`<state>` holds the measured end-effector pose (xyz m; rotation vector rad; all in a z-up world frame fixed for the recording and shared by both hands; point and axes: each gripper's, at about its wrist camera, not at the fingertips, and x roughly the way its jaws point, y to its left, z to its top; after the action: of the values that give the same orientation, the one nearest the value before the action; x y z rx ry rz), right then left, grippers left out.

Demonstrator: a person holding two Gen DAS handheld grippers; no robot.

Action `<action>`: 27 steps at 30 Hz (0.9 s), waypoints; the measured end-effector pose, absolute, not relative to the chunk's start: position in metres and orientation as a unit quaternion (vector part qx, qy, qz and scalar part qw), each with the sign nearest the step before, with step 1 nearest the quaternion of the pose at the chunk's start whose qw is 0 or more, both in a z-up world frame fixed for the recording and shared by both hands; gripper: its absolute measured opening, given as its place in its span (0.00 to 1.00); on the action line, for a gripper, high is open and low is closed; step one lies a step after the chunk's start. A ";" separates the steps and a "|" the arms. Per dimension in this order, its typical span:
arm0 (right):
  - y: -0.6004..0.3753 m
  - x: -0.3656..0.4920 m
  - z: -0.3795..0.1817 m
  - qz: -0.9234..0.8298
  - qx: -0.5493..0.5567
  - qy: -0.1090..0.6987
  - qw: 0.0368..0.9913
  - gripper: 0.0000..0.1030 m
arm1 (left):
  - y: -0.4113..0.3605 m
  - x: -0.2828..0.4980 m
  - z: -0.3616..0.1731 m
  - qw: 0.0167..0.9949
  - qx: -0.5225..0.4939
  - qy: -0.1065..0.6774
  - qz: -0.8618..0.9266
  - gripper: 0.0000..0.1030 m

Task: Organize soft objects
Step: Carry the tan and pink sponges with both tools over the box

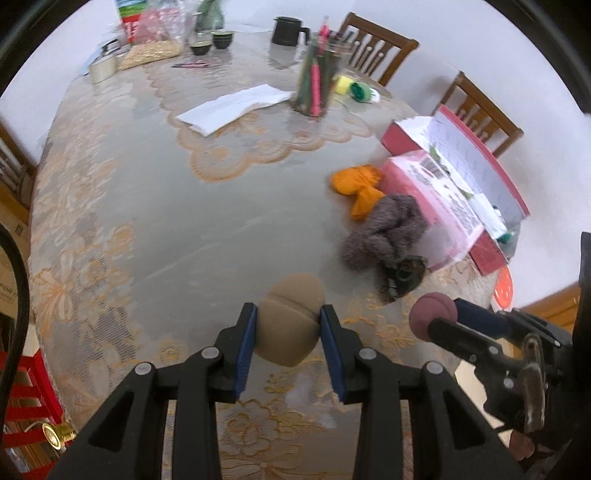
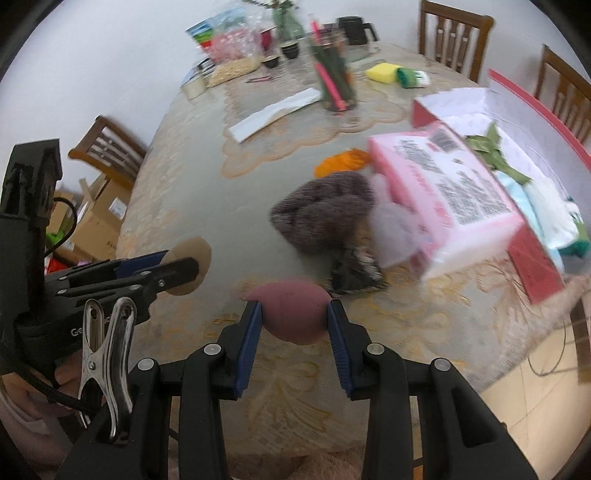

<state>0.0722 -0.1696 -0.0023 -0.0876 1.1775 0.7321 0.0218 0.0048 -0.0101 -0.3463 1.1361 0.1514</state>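
Observation:
My left gripper [image 1: 289, 325] is shut on a tan makeup sponge [image 1: 291, 317], held above the lace tablecloth; the same sponge [image 2: 190, 264] shows at the left of the right wrist view. My right gripper [image 2: 294, 317] is shut on a mauve makeup sponge [image 2: 293, 310], which also appears at the lower right of the left wrist view as a round mauve sponge [image 1: 432, 314]. Farther right lie a grey yarn skein [image 1: 384, 230], an orange cloth [image 1: 358, 184] and a dark patterned scrunchie [image 1: 404, 275]. Behind them stands an open red box [image 1: 491, 254] with a pink tissue pack [image 1: 439, 195] leaning on its edge.
A pencil holder [image 1: 317, 81], white paper [image 1: 236, 107], yellow sponge [image 1: 343, 85], dark mug [image 1: 286, 31], bowls and snack bags crowd the far end of the table [image 1: 147, 221]. Wooden chairs [image 1: 376, 44] line the right side. Cardboard boxes [image 2: 99, 218] sit on the floor at left.

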 end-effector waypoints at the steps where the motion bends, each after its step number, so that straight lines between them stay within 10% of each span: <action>1: -0.176 0.074 -0.001 0.331 -0.035 0.542 0.772 0.36 | 0.001 0.024 -0.009 0.826 -0.161 0.536 0.063 0.35; 27: -0.291 0.131 0.027 0.240 0.032 0.523 0.818 0.36 | -0.094 0.091 0.028 0.836 -0.114 0.536 -0.038 0.35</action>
<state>0.1310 -0.2915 0.0271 0.0676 1.1142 0.5105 0.0906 -0.0943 0.0282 -0.2414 1.1345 -0.0797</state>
